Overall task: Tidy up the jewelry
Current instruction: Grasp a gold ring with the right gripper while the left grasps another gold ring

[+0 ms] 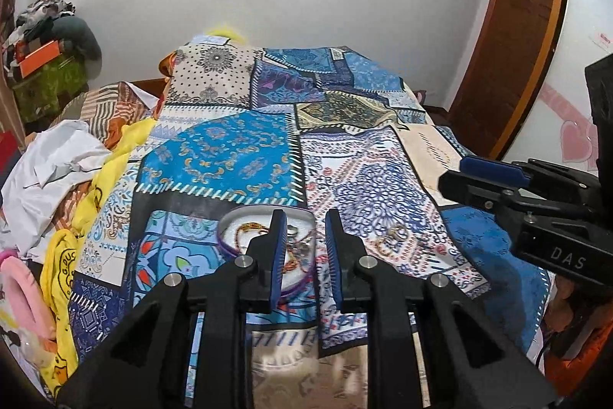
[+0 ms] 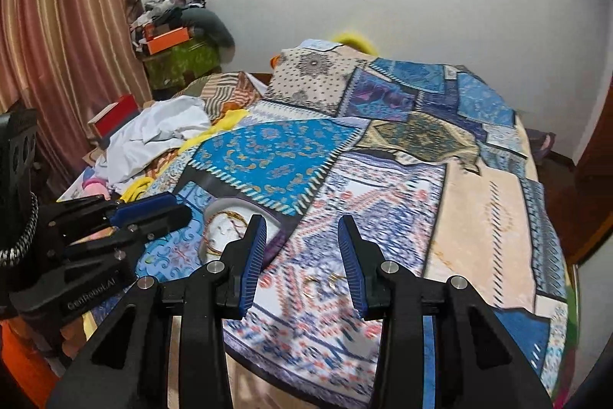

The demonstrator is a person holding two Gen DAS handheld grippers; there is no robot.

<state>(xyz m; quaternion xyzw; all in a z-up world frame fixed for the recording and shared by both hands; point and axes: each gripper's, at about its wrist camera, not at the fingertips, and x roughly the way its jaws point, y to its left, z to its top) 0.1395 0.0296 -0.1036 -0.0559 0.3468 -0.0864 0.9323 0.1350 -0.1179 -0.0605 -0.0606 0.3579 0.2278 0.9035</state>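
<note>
A heart-shaped jewelry box (image 1: pixel 245 217) with a white lining and purple rim lies open on the patchwork bed cover and holds gold chains (image 1: pixel 249 229). It also shows in the right wrist view (image 2: pixel 230 213). Loose gold rings (image 1: pixel 390 236) lie on the cover to its right, and show blurred in the right wrist view (image 2: pixel 322 282). My left gripper (image 1: pixel 302 248) is open and empty, hovering over the box's right edge. My right gripper (image 2: pixel 302 255) is open and empty above the rings; it shows from the side in the left wrist view (image 1: pixel 479 175).
The bed cover (image 1: pixel 237 156) fills the middle. Crumpled white and yellow clothes (image 1: pixel 57 171) are piled on the left. A green cabinet with an orange box (image 2: pixel 172 37) stands in the far left corner. A curtain (image 2: pixel 57 45) hangs left, a wooden door (image 1: pixel 517 25) right.
</note>
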